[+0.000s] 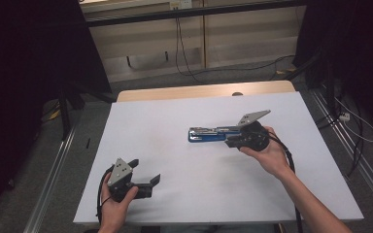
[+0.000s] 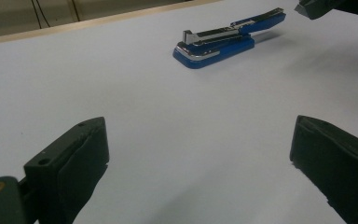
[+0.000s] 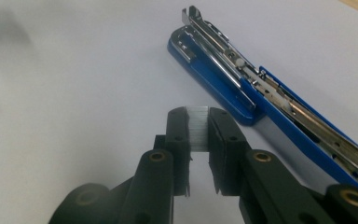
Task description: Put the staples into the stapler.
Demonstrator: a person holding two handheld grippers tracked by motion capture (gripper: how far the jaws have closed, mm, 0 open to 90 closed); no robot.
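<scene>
- Near the centre of the white table (image 1: 175, 194), a little toward 2 o'clock in the high view, lies a blue stapler (image 1: 209, 134) swung open, its chrome magazine exposed.
- Its long axis runs roughly from 9 o'clock to 3 o'clock in that view; the chrome nose points toward 9 o'clock, and the hinge end lies toward 3 o'clock, under the right gripper (image 1: 230, 141).
- That gripper, held in the right hand (image 1: 267, 153), is nearly closed: in the right gripper view its two black jaws clamp a strip of staples (image 3: 198, 128) between their pads.
- Seen in the right gripper view, the staple strip hangs just beside the stapler's blue base, close to it; whether they touch I cannot tell.
- At about 7 o'clock on the table, the left gripper (image 1: 145, 174) sits in the left hand (image 1: 114, 206), well apart from the stapler.
- Its jaws stand wide apart with nothing between them; the left gripper view shows bare table in the gap and the stapler far off toward 1 o'clock.
</scene>
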